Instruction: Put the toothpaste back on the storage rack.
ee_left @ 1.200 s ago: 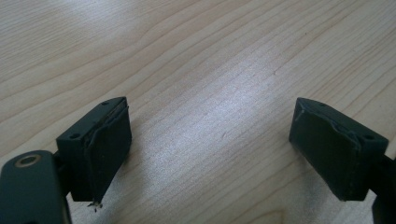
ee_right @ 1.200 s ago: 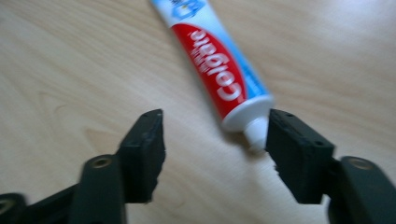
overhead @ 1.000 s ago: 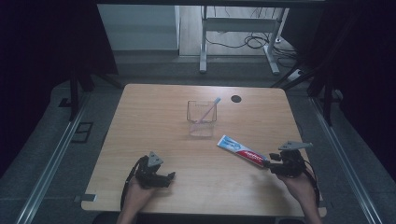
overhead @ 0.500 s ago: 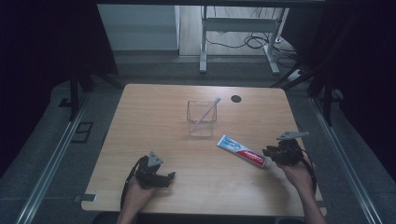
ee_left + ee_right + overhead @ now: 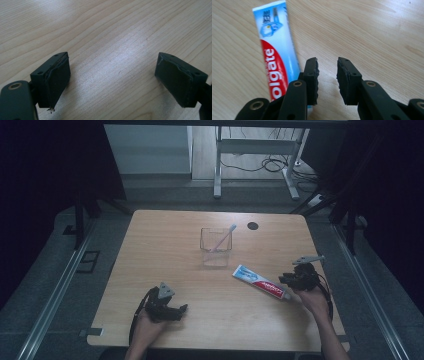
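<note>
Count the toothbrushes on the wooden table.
1. A single pink-handled toothbrush stands tilted inside the clear square plastic cup near the middle of the light wooden table. None lies beside the blue, red and white toothpaste tube.

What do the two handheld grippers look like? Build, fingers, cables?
Both are black. The left gripper has a grey three-cornered plate on top and a black cable looping back; its fingers are blocky with flat pads. The right gripper has brass-ringed holes in its linkage.
</note>
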`<state>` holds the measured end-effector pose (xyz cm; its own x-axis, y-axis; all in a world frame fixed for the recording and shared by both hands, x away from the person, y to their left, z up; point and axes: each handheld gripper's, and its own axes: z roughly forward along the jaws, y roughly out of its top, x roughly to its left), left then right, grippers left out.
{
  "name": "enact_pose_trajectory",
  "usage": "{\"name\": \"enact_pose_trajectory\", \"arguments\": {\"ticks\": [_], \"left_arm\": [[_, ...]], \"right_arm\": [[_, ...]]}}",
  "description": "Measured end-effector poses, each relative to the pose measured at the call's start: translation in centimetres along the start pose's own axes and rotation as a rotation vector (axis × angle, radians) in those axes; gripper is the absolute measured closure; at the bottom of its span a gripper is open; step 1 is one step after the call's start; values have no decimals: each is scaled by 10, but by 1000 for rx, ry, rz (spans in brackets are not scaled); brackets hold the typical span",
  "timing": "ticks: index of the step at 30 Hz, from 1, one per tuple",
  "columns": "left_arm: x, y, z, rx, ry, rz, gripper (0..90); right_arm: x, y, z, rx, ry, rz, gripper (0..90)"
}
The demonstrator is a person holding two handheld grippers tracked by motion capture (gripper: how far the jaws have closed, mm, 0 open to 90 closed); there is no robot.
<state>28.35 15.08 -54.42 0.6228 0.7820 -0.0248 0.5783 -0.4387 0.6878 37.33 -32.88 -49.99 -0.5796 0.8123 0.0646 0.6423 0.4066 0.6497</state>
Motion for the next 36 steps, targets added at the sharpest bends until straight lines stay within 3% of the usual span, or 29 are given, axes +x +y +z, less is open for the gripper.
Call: {"name": "enact_pose_trajectory", "arguments": {"ticks": [5, 16, 36], "left_arm": [[0, 0, 0, 0, 0, 0, 131], [0, 0, 0, 0, 0, 0, 131], [0, 0, 0, 0, 0, 0, 131]], "right_arm": [[-1, -1, 5, 33, 23, 29, 691], [2, -3, 7, 31, 55, 43, 679], [27, -16, -2, 37, 83, -12, 615]]}}
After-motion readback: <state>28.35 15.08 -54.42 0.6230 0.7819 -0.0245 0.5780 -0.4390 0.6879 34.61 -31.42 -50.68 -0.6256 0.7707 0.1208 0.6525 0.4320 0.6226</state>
